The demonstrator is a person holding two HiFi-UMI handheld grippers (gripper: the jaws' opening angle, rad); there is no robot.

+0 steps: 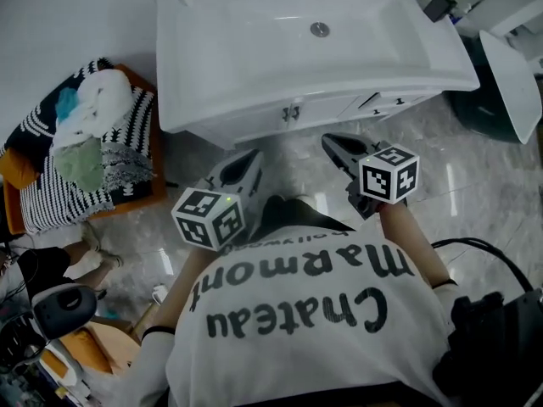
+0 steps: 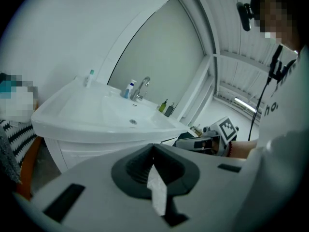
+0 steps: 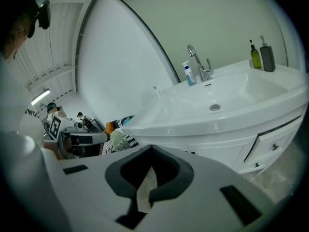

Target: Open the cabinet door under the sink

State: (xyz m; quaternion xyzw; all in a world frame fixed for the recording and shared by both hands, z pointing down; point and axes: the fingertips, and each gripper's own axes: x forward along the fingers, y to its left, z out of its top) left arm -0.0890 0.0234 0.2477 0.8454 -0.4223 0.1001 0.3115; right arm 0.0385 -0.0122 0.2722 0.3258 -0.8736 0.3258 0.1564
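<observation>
We hold our left claw (image 1: 251, 156) and right claw (image 1: 331, 142) with jaws together, both empty. The cabinet door (image 1: 270, 115) sits shut under the sink (image 1: 212, 66), near both claws and untouched.

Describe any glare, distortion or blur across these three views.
Head view: even light, sharp, bright reflections on the glossy floor. Left gripper view: fisheye curves the sink, corners black, mosaic patches added. Right gripper view: same fisheye bend, corners black.

Cabinet door (image 1: 273, 115) under sink (image 1: 212, 66); clothes heap (image 1: 85, 142) at left; tap (image 3: 203, 71) at back
</observation>
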